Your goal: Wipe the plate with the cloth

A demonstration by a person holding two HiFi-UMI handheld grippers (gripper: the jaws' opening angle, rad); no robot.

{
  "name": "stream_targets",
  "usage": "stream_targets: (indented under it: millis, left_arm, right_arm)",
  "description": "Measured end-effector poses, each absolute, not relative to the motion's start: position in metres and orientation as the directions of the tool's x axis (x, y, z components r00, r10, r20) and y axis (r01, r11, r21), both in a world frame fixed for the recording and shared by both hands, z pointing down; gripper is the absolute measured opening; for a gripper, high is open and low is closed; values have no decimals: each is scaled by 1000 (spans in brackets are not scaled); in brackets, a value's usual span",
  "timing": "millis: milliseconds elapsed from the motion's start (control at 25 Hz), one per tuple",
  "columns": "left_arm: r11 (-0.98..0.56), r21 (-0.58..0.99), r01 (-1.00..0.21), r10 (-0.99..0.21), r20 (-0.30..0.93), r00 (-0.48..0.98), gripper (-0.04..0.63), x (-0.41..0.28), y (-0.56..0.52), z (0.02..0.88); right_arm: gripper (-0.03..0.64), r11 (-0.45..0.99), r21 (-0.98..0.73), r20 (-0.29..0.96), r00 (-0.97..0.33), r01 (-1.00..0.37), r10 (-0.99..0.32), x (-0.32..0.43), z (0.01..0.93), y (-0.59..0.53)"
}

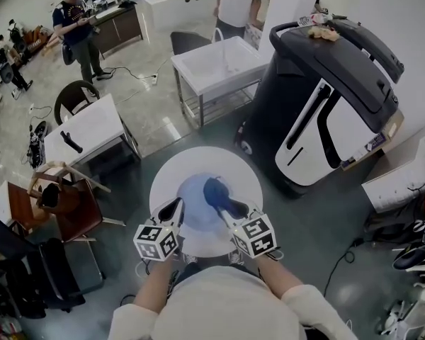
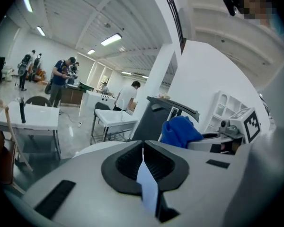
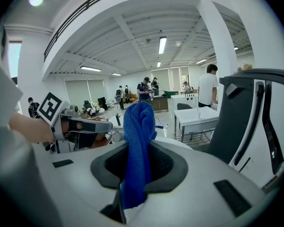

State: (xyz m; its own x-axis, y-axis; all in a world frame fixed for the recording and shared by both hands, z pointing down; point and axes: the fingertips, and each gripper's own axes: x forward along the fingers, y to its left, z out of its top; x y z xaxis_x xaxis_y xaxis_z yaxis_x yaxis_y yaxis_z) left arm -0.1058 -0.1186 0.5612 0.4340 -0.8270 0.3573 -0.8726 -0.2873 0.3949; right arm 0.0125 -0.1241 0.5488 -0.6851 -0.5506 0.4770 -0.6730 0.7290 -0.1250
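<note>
In the head view a pale blue plate (image 1: pixel 193 205) is held above the round white table (image 1: pixel 249 181). My left gripper (image 1: pixel 176 208) grips its left rim. In the left gripper view that rim shows as a thin pale blue edge (image 2: pixel 146 182) pinched between the shut jaws of the left gripper (image 2: pixel 143 167). My right gripper (image 1: pixel 230 207) is shut on a bunched dark blue cloth (image 1: pixel 215 192), which lies against the plate's right side. The cloth (image 3: pixel 137 141) stands up out of the right gripper (image 3: pixel 138 164) and hides the pads. Across from it is the left gripper (image 3: pixel 87 126).
A large black-and-white machine (image 1: pixel 333 98) stands close behind the table at the right. A white sink stand (image 1: pixel 216 66) is further back. To the left are a white table (image 1: pixel 88 129) and wooden chairs (image 1: pixel 64 197). People (image 1: pixel 74 27) stand far off.
</note>
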Motion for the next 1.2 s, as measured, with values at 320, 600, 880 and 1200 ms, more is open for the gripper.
stream_targets:
  millis: [320,600,880,1200]
  left_arm:
    - [-334,354,-874,-839,311,446,37,-97,-103,528]
    - [-358,318,-878,-839,302,452,35,-91,-99,511]
    - [-394,287,-873,-835,285,471,35,-85,-96,503]
    - [-401,271,-875,-841,269,469,35,-82,-99,496]
  right_arm:
    - [92,733,-128,456,-696,-668,-555,11,544,-122]
    - [92,728,-131,452,-694,-673,-560,15,540,-121]
    - [92,728,-126,451,-693,-674,-563,16,537,-120]
    - [91,728,-117,447,-691,-675,-568,19,533,-123]
